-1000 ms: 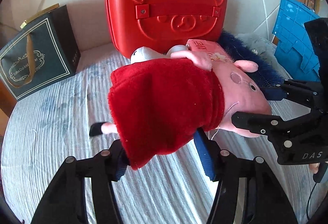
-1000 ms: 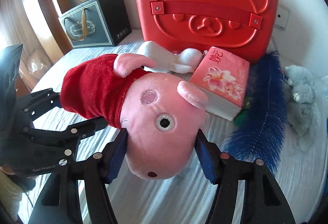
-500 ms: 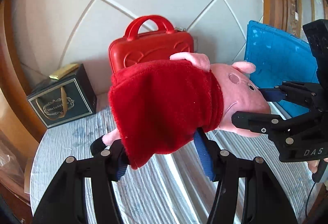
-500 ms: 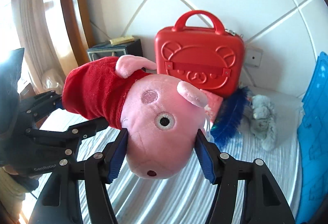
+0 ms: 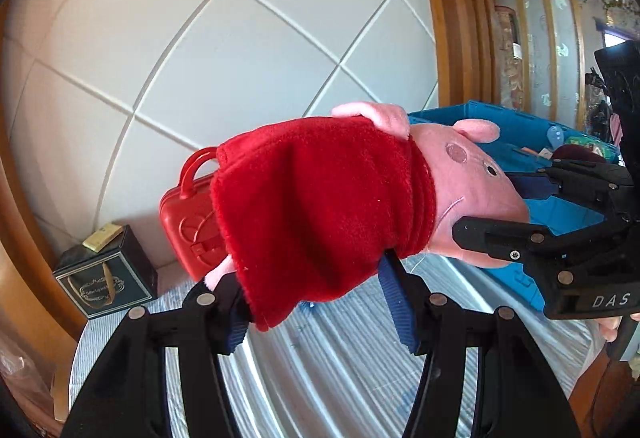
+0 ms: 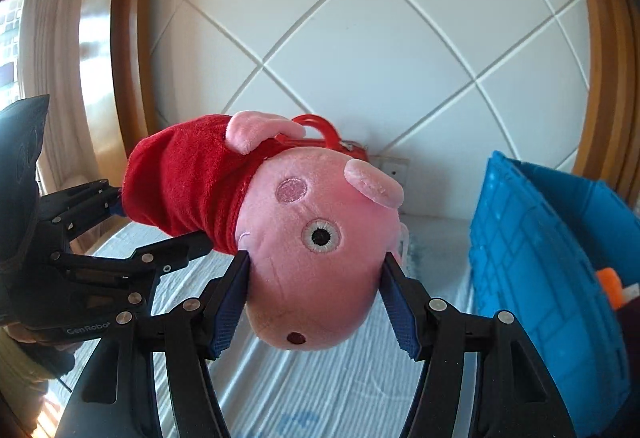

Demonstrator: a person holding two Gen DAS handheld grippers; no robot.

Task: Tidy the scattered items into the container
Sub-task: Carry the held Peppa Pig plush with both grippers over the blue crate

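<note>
step in hand: carrying the pig plush [image 6: 312, 238] over to the blue crate [image 6: 540, 278], both grippers sharing the load. left gripper [image 5: 316, 302] is clamped on the red dress end, pads pressed into the fabric w/ the hem drooping below the fingertips. right gripper [image 6: 316, 298] is clamped on the pink head, pads denting it on both sides, snout hanging down btwn the fingers. the plush lies about level, well clear of the striped bedsheet [image 6: 340, 390] under the fingers.

where things sit: from the right wrist view the crate is off to the right of the fingers, its near wall standing tall, rim about level w/ the plush head. from the left wrist view the crate [image 5: 520, 141] is beyond the head end, some stuff already inside but too small to name. red case [image 5: 188, 222] and dark gift bag [image 5: 104, 274] sit behind and left of the left fingers, near the padded white wall [image 5: 200, 57].

next move, my read: swing the whole thing sideways toward the crate, keep the head above the rim, then let go once the plush is over the opening. both hands need to travel together or the soft body will stretch or slip out of one grip.

room: open air ahead and above the fingers, nothing btwn plush and crate. edges to mind are the crate's near rim and the wooden frame [image 6: 608, 77] behind it. dress hem hangs low, so it could snag the rim.
</note>
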